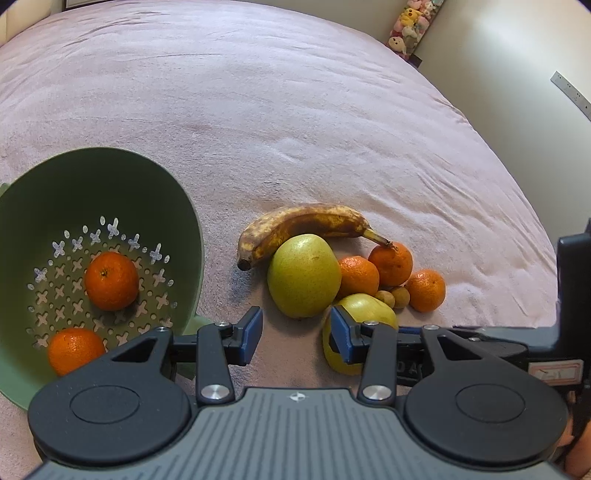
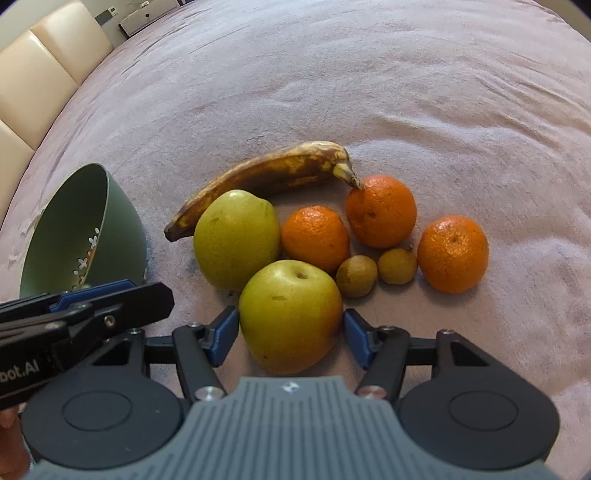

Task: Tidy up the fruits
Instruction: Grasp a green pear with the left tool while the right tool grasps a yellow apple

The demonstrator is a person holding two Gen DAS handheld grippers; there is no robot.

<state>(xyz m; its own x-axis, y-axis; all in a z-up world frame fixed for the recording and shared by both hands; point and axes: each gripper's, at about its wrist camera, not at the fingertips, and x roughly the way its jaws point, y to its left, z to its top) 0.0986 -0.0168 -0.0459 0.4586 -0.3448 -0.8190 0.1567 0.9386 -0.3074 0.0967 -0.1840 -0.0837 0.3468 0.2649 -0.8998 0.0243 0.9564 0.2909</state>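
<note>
A green colander [image 1: 177,206] lies tilted at the left with two tangerines [image 1: 111,281] inside; it also shows in the right wrist view [image 2: 122,221]. On the pink blanket lie a browned banana [image 2: 273,173], a green pear [image 2: 236,238], a yellow-green apple [image 2: 290,314], three tangerines [image 2: 452,254] and two small brown fruits [image 2: 397,271]. My right gripper [image 2: 290,334] is open, with its jaws on either side of the apple. My left gripper [image 1: 295,334] is open and empty, between the colander and the fruit pile.
The pink blanket [image 1: 295,110] covers the whole bed. A padded cream headboard [image 2: 44,74] runs along the left. A wall and a hanging row of plush toys [image 1: 408,26] stand at the far right.
</note>
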